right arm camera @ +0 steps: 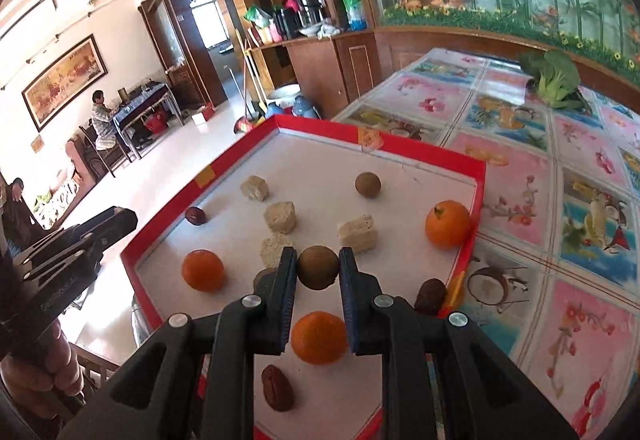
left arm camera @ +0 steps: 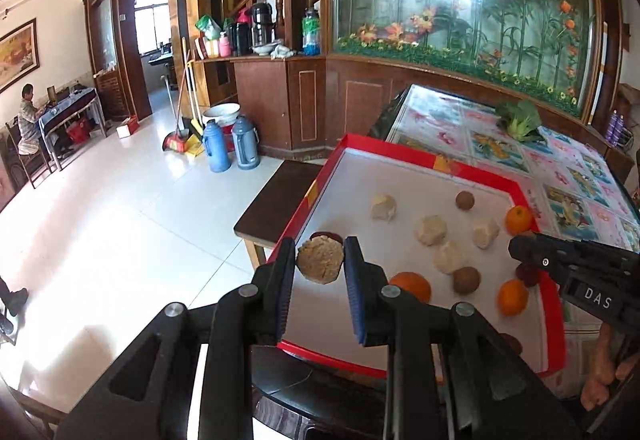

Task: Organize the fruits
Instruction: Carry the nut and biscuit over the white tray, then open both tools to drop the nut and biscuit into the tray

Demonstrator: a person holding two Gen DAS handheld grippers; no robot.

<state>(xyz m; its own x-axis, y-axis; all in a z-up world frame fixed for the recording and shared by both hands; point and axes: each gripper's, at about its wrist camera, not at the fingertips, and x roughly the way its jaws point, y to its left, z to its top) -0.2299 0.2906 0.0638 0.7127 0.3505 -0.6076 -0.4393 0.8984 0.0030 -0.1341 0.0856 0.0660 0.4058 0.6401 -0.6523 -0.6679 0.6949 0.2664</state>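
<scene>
A red-rimmed white tray (left arm camera: 472, 169) (right arm camera: 416, 147) holds several oranges, brown round fruits, dark red dates and pale crumbly cakes. My left gripper (left arm camera: 320, 260) is shut on a pale crumbly cake (left arm camera: 320, 259), held above the tray's left edge, with a dark date (left arm camera: 327, 238) just behind it. My right gripper (right arm camera: 318, 266) is shut on a brown round fruit (right arm camera: 318, 267), held above the tray's near part; an orange (right arm camera: 319, 338) lies below it. The right gripper also shows at the right of the left wrist view (left arm camera: 520, 250). The left gripper also shows at the left of the right wrist view (right arm camera: 120, 217).
The tray lies on a table with a flowered cloth (right arm camera: 560, 199); a green vegetable (right arm camera: 554, 77) lies at its far end. A dark wooden stool (left arm camera: 276, 195) stands left of the tray. Flasks (left arm camera: 230, 143) stand on the tiled floor by a wooden cabinet.
</scene>
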